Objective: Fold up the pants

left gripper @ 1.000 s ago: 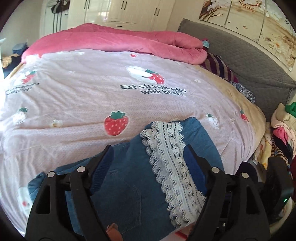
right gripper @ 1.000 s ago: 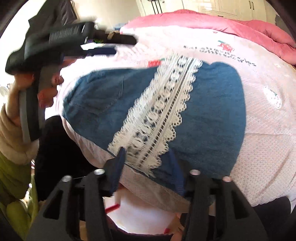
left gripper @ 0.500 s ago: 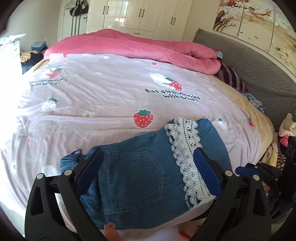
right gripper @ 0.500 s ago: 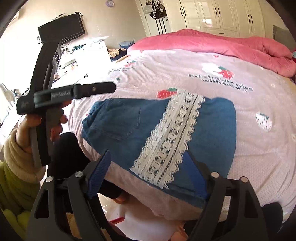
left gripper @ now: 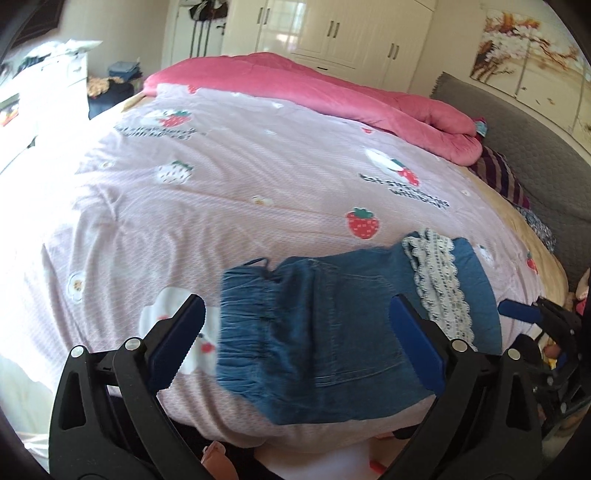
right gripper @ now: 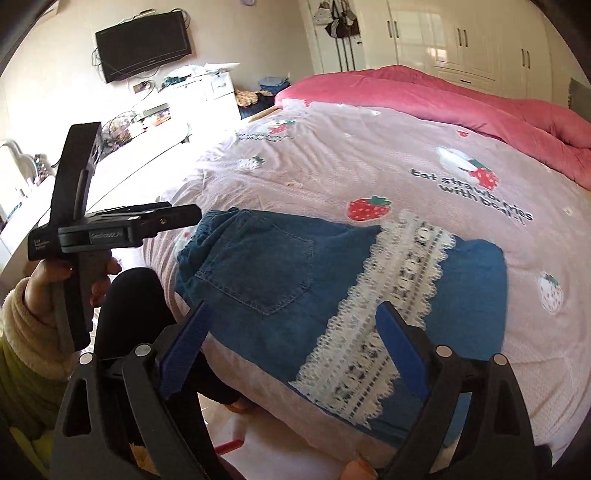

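Folded blue denim pants [left gripper: 332, 332] with a white lace band [left gripper: 439, 280] lie on the near edge of the bed. In the right wrist view the pants [right gripper: 280, 280] lie flat with a back pocket up and the lace band [right gripper: 384, 295] across them. My left gripper [left gripper: 295, 332] is open and empty, held back above the pants' waistband end. My right gripper [right gripper: 291, 332] is open and empty, above the bed edge near the lace. The left gripper also shows in the right wrist view [right gripper: 177, 216], off the pants' left end.
The bed has a pink strawberry-print sheet [left gripper: 258, 177] and a rolled pink duvet [left gripper: 332, 88] at the far side. A grey headboard [left gripper: 535, 155] is at right. A white desk [right gripper: 147, 147] and wall TV [right gripper: 144, 44] stand left. Wardrobes [left gripper: 332, 33] are behind.
Both grippers have pulled back and up from the pants, which stay flat on the bed. Both views now take in more of the bed and room.
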